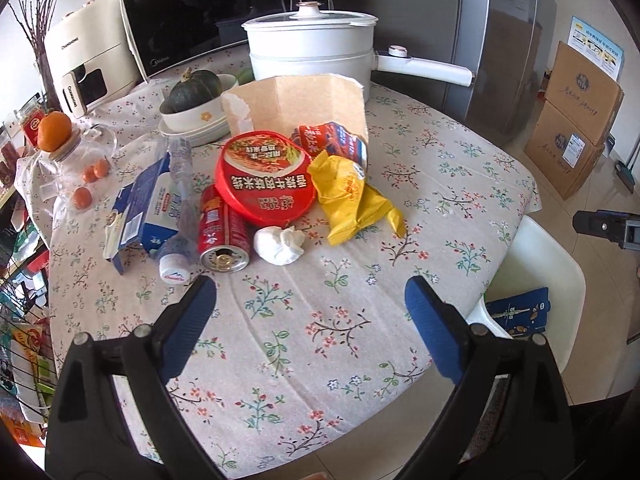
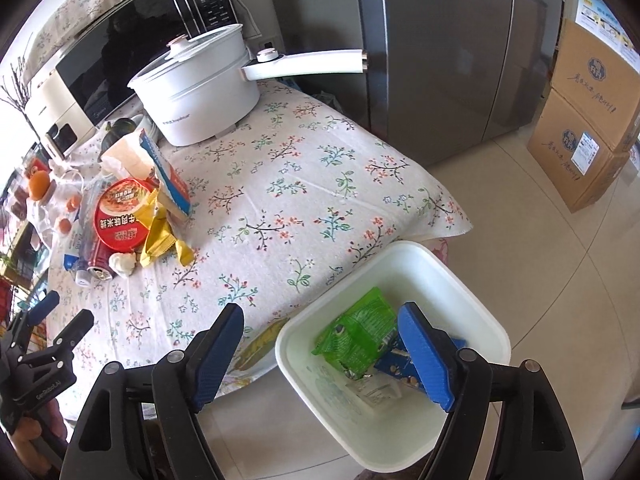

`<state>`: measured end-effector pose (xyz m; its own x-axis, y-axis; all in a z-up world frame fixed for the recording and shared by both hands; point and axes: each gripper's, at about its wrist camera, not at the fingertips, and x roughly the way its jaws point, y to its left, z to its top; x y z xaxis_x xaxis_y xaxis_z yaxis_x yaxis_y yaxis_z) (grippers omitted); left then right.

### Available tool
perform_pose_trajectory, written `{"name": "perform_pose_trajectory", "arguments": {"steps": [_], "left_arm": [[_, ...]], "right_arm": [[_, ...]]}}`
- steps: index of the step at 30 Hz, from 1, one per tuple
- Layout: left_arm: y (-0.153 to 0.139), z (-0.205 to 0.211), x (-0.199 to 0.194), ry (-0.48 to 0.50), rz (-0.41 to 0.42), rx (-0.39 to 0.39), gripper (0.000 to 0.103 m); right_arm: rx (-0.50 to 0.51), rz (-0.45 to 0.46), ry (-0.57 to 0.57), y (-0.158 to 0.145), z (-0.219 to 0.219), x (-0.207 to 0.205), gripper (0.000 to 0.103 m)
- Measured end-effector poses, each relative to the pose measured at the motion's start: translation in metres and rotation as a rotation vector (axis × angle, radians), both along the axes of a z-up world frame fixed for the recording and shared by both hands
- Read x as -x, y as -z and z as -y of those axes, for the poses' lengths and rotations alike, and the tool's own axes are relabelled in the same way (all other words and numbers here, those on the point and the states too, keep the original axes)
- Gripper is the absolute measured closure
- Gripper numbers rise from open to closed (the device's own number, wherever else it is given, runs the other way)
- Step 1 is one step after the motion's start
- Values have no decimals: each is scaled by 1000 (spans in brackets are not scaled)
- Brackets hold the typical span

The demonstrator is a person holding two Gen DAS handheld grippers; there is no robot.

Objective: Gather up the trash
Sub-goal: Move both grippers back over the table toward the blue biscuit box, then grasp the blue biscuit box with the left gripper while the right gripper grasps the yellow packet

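Observation:
A heap of trash lies on the floral tablecloth (image 1: 320,344): a red noodle-bowl lid (image 1: 264,178), a yellow wrapper (image 1: 352,200), a red can (image 1: 222,232) on its side, a crumpled white tissue (image 1: 280,245), a blue carton (image 1: 144,212), a clear bottle (image 1: 180,196) and a red snack bag (image 1: 336,140). My left gripper (image 1: 310,292) hovers open just in front of the heap, holding nothing. Above a white bin (image 2: 440,264) beside the table, my right gripper (image 2: 320,312) is open and empty. A green wrapper (image 2: 360,332) and a dark blue wrapper (image 2: 394,360) lie in the bin.
Behind the heap stand a brown paper bag (image 1: 296,100), a white electric pot (image 1: 312,48), a bowl with a green squash (image 1: 196,108) and a microwave (image 1: 200,12). A jar topped with an orange (image 1: 54,130) is at the left. A fridge (image 2: 440,40) and cardboard boxes (image 2: 588,128) stand beyond the table.

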<state>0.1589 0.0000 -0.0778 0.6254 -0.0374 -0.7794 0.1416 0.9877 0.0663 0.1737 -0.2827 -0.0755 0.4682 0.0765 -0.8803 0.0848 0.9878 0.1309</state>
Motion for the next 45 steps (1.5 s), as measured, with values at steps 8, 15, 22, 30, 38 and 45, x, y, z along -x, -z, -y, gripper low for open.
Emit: {"name": "perform_pose_trajectory", "arguments": {"steps": [8,15,22,30,38,45], "left_arm": [[-6,-71,-21,-127,-4,18,8],[7,-119,-54,-206,-4,108,8],[31,-120,-85,-191,1,63,12],[46,-115,-106,-177,-25,38,38],[40,-124,-100,-197,-9,62,70],[21,-144,-85,-243,35,91,82]], "right_arm": [[-1,-2,-66,2,-51,-25,21],[-1,-25,-93,13,-87,-57,20],[-9,-70,-100,33,-110,-82,20],[-43,-86,-94,43,-127,-100,20],[-21,-82,-111,49,-144,-108,20],[-30,-57,-128,49,-152,-113,20]]}}
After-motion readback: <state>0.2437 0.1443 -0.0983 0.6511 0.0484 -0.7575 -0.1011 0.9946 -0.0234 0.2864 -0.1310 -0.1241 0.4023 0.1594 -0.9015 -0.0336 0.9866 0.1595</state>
